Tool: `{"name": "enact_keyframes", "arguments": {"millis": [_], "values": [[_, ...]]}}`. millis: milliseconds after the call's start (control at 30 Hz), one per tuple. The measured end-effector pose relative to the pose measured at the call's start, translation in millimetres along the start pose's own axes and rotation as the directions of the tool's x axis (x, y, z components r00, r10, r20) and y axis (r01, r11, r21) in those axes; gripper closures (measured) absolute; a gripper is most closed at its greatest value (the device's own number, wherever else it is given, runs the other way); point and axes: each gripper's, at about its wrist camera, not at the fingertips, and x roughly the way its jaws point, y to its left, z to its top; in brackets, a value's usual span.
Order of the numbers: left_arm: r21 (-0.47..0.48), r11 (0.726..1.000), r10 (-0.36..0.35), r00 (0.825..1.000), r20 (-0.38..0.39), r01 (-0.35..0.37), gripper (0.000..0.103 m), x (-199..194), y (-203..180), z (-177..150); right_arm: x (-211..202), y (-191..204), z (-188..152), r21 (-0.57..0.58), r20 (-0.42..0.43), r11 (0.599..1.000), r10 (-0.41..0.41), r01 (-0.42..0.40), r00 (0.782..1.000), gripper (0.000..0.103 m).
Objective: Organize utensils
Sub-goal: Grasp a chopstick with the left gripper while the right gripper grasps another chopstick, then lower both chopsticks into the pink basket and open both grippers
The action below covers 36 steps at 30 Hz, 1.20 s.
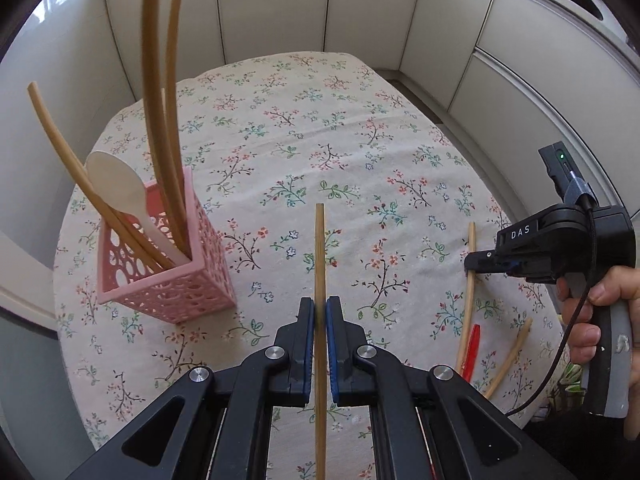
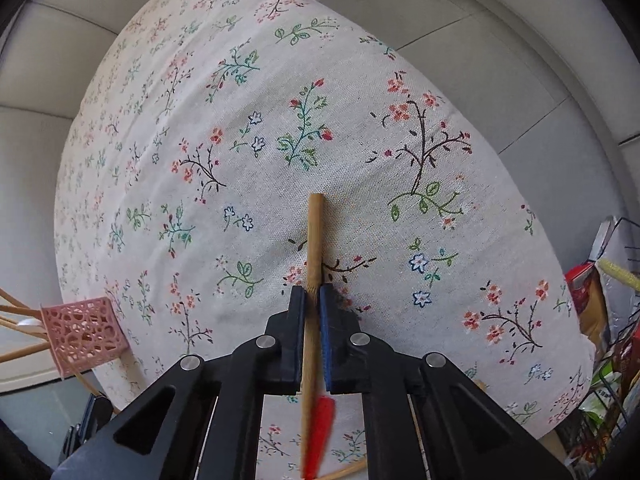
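A pink perforated holder (image 1: 168, 268) stands at the left of the floral tablecloth (image 1: 320, 128) with several wooden chopsticks and a white spoon (image 1: 120, 190) in it. My left gripper (image 1: 320, 312) is shut on a wooden chopstick (image 1: 319, 248) held above the cloth, right of the holder. My right gripper (image 2: 313, 300) is shut on another wooden chopstick (image 2: 314, 236) that lies on the cloth; it also shows in the left wrist view (image 1: 470, 268). A red utensil (image 2: 318, 432) lies beside that chopstick, under the right gripper.
One more wooden chopstick (image 1: 510, 360) lies at the table's right edge by the red utensil (image 1: 472, 350). White cabinet doors (image 1: 280, 8) surround the table. Packets and a wire rack (image 2: 608, 320) stand off the table's right side. The pink holder (image 2: 82, 334) shows at the far left.
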Motion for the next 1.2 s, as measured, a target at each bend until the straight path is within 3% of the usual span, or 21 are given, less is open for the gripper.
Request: {"name": "enact_keyframes", "arguments": {"millis": [133,267,533,733,900,1033,1100,1200], "values": [[-0.021,1.000,-0.016,0.999,0.051,0.017,0.097,-19,9,0,-9,9,-2,-0.008,0.014,0.997,0.073,-0.073,0.997,0.096],[-0.046,0.998,-0.025,0.993,0.114,0.030,0.097,-45,21,-3,-37,32,-16,-0.114,0.082,0.986,0.129,-0.120,0.988,0.096],[-0.119,0.992,-0.007,0.964,0.267,0.041,0.097,-98,46,-10,-87,69,-49,-0.300,0.189,0.931,0.271,-0.207,0.944,0.096],[-0.168,0.985,0.029,0.915,0.403,0.043,0.097,-136,57,-15,-115,94,-66,-0.385,0.267,0.893,0.348,-0.232,0.899,0.096],[-0.213,0.976,0.076,0.850,0.522,0.044,0.097,-169,65,-17,-137,109,-74,-0.451,0.330,0.863,0.398,-0.227,0.856,0.096],[-0.234,0.971,0.109,0.797,0.594,0.042,0.097,-189,72,-18,-145,117,-78,-0.490,0.358,0.847,0.412,-0.207,0.838,0.096],[-0.252,0.967,0.137,0.784,0.605,0.026,0.097,-192,76,-17,-145,120,-79,-0.501,0.358,0.841,0.417,-0.205,0.835,0.096],[-0.283,0.959,0.179,0.782,0.597,-0.003,0.097,-190,82,-14,-143,122,-79,-0.509,0.352,0.836,0.418,-0.204,0.837,0.096]]}}
